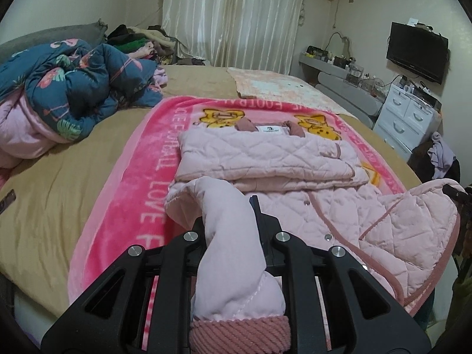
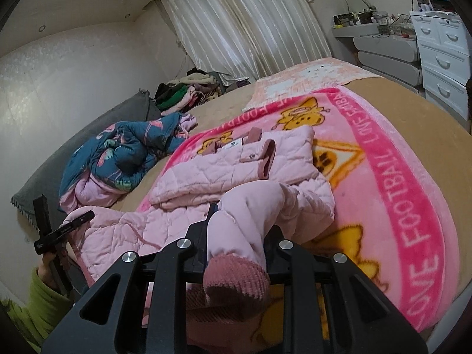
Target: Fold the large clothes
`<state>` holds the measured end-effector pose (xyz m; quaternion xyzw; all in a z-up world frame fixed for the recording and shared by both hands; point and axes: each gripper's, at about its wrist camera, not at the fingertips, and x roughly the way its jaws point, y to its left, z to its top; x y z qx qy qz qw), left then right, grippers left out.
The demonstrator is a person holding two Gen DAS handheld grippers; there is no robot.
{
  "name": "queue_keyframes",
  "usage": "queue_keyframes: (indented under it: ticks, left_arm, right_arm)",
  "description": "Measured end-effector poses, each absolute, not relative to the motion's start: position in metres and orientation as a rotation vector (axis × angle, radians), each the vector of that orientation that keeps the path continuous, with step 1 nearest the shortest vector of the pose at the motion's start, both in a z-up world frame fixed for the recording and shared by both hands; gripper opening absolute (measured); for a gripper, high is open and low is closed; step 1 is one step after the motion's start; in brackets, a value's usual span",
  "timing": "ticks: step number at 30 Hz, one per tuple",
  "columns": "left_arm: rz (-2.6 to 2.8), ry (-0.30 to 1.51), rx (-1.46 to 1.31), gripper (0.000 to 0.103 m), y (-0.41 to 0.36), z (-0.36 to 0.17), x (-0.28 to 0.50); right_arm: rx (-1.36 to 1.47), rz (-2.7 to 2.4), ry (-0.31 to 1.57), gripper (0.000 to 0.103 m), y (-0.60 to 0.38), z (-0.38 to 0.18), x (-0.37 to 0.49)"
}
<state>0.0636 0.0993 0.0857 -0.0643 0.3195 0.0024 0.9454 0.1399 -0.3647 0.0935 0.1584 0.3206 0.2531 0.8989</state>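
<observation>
L gripper (image 1: pixel 228 206) first: my jaws are pinched nearly closed on the near-left hem corner of the pink quilted jacket (image 1: pixel 295 206), and the cloth bunches up between the fingers, ribbed cuff-like trim hanging toward the cam. The jacket lies on the pink blanket (image 1: pixel 124 206) atop the bed (image 1: pixel 59 183), straight ahead of me. Its long axis runs away from both grippers, collar at the far end, sleeves already folded in across the chest.

R gripper (image 2: pixel 239 221): clamped tight on the near-right hem corner, w/ the same pink fabric wadded in the jaws. Both corners are lifted off the blanket, the hem sagging between them.

So the key relation is this: the collar sits dead ahead, beyond the folded sleeves, and both hands are about equally near the hem. I reckon the next move is carrying the hem fwd along that axis onto the collar end. Keep both corners level or the fold skews.
</observation>
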Motion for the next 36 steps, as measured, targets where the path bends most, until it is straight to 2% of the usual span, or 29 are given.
queue_keyframes:
  ticks: [36]
  left_arm:
    - [0.083, 0.608, -0.209, 0.01, 0.133, 0.116, 0.177]
  right_arm:
    - [0.451, 0.422, 0.661, 0.021, -0.364, 0.117, 0.264]
